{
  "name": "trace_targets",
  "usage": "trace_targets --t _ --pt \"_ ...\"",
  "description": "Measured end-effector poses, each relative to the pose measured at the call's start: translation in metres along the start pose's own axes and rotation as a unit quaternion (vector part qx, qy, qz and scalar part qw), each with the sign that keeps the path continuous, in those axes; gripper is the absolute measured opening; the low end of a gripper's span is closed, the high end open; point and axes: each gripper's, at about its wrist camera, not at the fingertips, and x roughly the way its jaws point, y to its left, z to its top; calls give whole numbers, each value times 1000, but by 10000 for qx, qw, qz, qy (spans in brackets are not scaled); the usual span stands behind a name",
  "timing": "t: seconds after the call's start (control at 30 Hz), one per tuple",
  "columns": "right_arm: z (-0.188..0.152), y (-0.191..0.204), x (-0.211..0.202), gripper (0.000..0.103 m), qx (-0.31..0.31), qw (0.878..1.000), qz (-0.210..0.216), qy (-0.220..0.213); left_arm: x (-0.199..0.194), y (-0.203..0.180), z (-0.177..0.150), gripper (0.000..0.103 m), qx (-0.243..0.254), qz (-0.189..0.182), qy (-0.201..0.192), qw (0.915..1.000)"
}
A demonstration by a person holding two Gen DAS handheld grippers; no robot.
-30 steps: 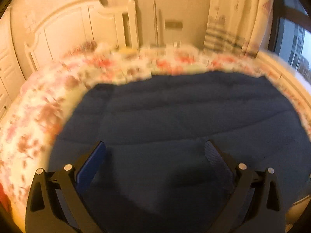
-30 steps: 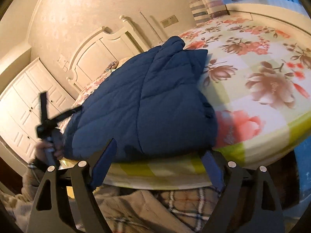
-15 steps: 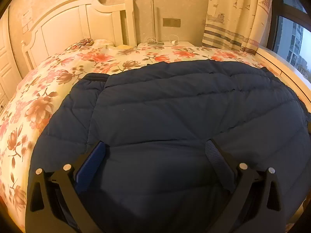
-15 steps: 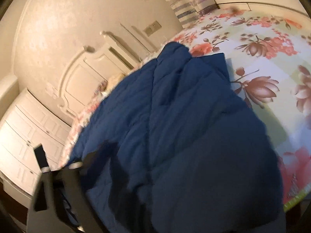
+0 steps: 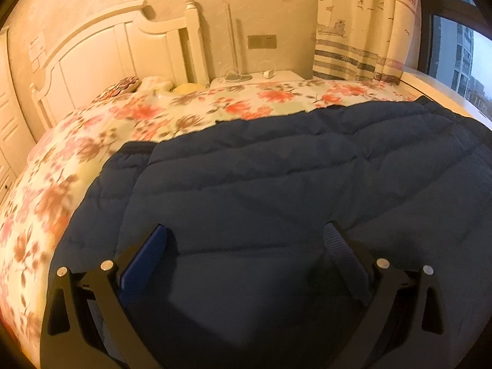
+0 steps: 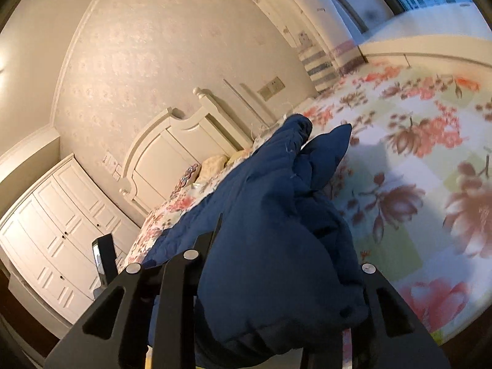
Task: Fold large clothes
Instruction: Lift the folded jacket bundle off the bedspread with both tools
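At the bed's near edge, our right gripper has just been closing, and the jacket's padded hem now bunches between its jaws and hides the tips, so we read it as clamped on the cloth. A fold of the jacket stands up beyond it toward the headboard. Our left gripper hovers over the jacket's near part with its jaws spread wide and nothing between them.

The jacket lies across the near half of the bed, its far edge running toward the window-side edge, with flowered sheet bare beyond it up to the headboard.

We judge the step in hand to be carrying the gripped edge over for a fold. To do it well, we should bring the left down on the matching near edge, pinch through every layer, then lift both together, keeping the edge taut and level, so the thick padding does not slip out or sag crooked.
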Motion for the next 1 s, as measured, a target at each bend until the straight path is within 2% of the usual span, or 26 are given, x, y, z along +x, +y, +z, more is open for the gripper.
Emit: trace_targets --t 0.13,0.3,0.37,0.43,0.53,0.57,0.6,0.67,0.77,0.83,0.93,0.97,1.0 --pt "8 -7 -11 33 77 9998 -105 -158 12 -23 16 100 236 -103 -77 9996" --pt "3 -27 -14 33 223 9993 -298 -25 18 -39 50 101 252 -424 169 9986" --pt "0 -30 -14 33 255 9991 -324 21 23 -46 71 101 328 -306 227 9987" --pt "2 -28 -13 33 228 9992 -322 56 43 -61 93 101 522 -42 489 9974" --pt "4 -11 -17 33 -110 9993 -355 32 80 -70 104 101 656 372 925 9929" --pt "5 -8 -18 33 -202 9991 -364 29 89 -69 102 101 605 345 1107 9914" --pt "6 -1 -20 33 -353 9986 -386 20 90 -66 99 101 423 236 1177 9919" --pt "7 9 -21 33 -579 9974 -425 -8 71 -57 90 100 237 -23 1030 9944" --pt "9 21 -21 33 -782 9957 -504 -30 8 -51 58 101 343 -416 477 9974" --pt "11 32 -19 33 -902 9944 -542 -67 -37 -51 15 101 577 -632 210 9961" --pt "15 66 -13 33 -1376 9892 -490 -95 -60 -56 -48 101 987 -763 332 9916" --pt "15 78 -10 33 -1562 9864 -491 -116 -74 -50 -71 101 994 -732 97 9923" --pt "14 102 -6 34 -1897 9806 -457 -156 -82 -44 -82 101 967 -767 30 9924"
